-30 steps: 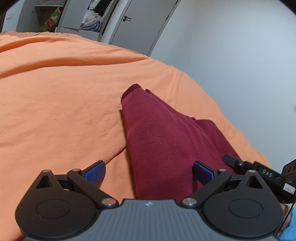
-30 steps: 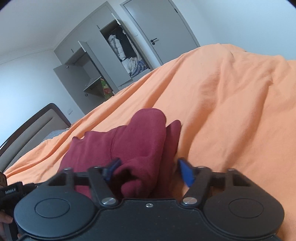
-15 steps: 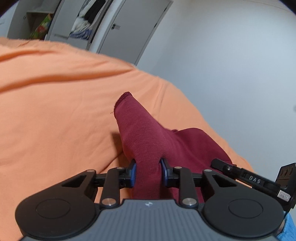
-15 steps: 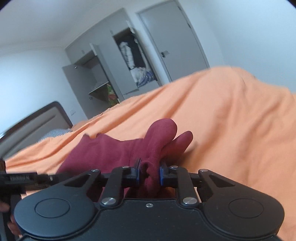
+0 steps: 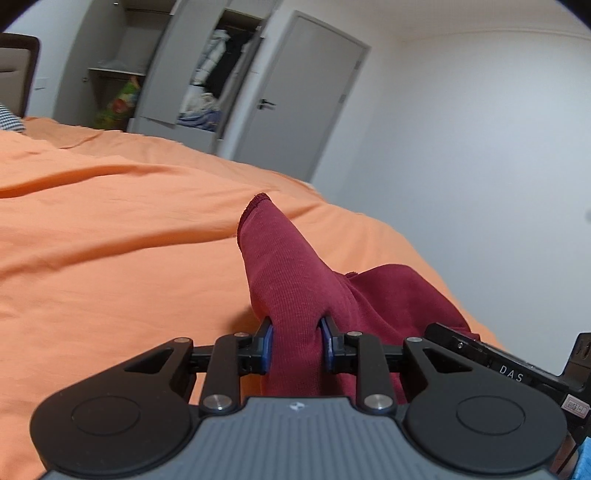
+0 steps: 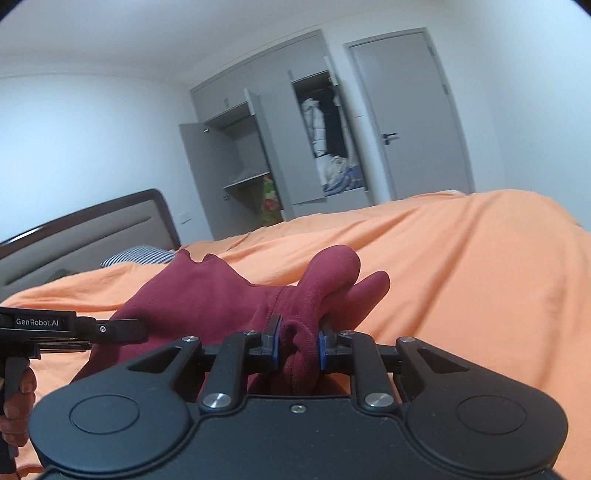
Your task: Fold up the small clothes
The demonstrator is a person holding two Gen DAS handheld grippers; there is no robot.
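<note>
Now both claws clamped on the maroon garment: left gripper pinching a bunched fold, right gripper pinching another gathered edge, cloth lifted slightly between them above the orange bedcover, open wardrobe behind.

— Looking at white walls, a white ceiling. Standing at the back: a grey wardrobe, doors hanging open, clothes showing inside.

— Sitting right of it, a shut grey door. Spreading across the front, an orange bed cover. Rising on the left, a dark headboard, a checked pillow lying below.
</note>
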